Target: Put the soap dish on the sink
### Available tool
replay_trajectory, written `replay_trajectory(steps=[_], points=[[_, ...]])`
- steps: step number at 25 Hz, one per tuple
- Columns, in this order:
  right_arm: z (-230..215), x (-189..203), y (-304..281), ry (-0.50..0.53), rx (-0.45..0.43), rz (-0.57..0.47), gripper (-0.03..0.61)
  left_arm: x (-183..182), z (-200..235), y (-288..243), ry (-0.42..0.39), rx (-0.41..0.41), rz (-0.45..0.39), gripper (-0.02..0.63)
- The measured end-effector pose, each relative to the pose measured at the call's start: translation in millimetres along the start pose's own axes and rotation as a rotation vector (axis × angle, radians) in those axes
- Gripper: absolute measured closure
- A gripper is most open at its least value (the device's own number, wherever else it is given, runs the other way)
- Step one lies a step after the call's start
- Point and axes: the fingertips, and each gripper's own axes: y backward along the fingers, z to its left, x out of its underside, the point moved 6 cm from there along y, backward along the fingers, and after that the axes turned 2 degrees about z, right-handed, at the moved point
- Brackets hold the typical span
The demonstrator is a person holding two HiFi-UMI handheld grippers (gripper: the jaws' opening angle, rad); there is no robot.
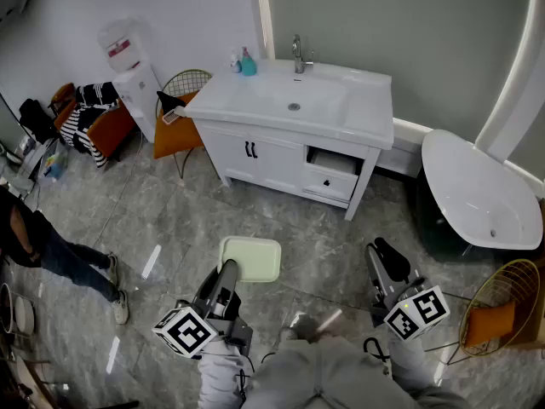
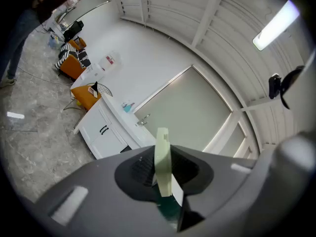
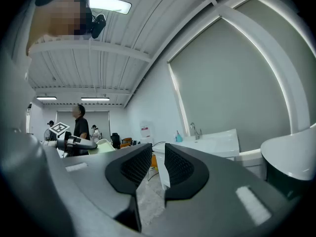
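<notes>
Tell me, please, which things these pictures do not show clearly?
- Soap dish: left gripper view shows only its edge; the jaws cover its lower part.
- Bottles on the sink: head view, too small to identify.
- Person: head view, cut by the left edge.

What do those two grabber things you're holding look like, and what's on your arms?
The left hand-held gripper and the right hand-held gripper are dark grey, each with two black ribbed jaws. Each carries a white cube printed with black square markers: the left cube and the right cube. A thin black cable loops near the right wrist. The sleeves are light grey.
</notes>
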Motion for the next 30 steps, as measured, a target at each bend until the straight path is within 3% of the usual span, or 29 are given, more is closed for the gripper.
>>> replay_trajectory(steps=[17,21,30], points=[[7.8,6.2,-10.2,-0.013,-0.027,0.021,0.505,-5.7,8.7,0.2,0.004,0.003,-0.002,0.491],[13.8,9.8,-20.3,-0.001,-0.021,0.050,0.390,-10.3,16.2,-0.6,0.014,0.004,-0.001,0.491],[38.3,18.3,-57.7,0.011,-0.006,0.056,0.377,-36.5,51.1,-0.6,0.025,0.020,0.007,0.491]])
